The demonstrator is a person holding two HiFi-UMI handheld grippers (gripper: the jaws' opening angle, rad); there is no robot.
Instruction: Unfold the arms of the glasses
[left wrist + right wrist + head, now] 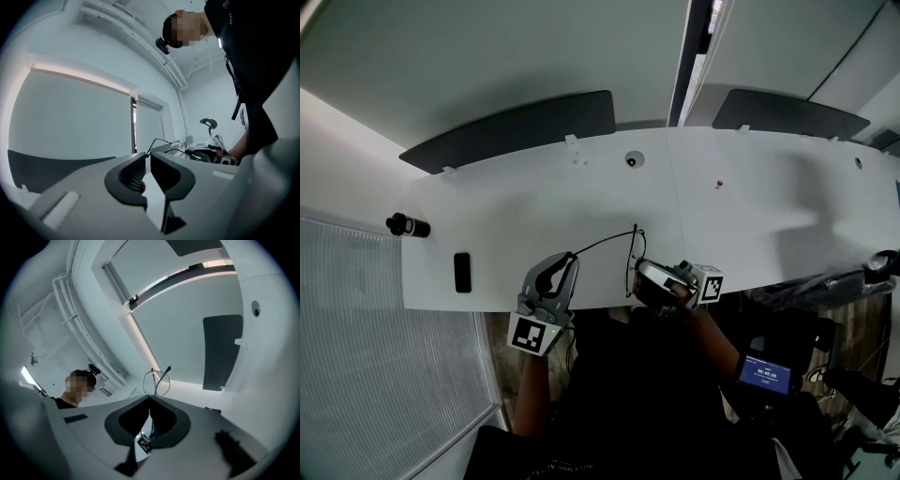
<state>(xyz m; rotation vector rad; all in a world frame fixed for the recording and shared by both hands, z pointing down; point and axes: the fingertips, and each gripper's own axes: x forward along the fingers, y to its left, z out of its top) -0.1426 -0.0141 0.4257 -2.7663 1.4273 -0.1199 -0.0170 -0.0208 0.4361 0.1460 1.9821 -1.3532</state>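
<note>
Thin black wire-frame glasses (630, 255) hang over the white table's (750, 225) front edge, between my two grippers. My left gripper (565, 262) is shut on the tip of one arm (600, 242), which stretches rightward to the frame. In the left gripper view that arm (157, 140) leaves the nearly closed pads (136, 171) and runs to the right gripper (208, 152). My right gripper (642, 272) is shut on the frame. In the right gripper view a lens ring (145, 380) and the other arm (167, 369) stick up past its closed tips (149, 399).
On the table's left lie a black cylinder (406, 225) and a flat black slab (462, 272). A round grommet (635, 159) and a small red item (719, 184) sit further back. Dark partition panels (516, 131) line the far edge. A device with a lit screen (766, 373) is at lower right.
</note>
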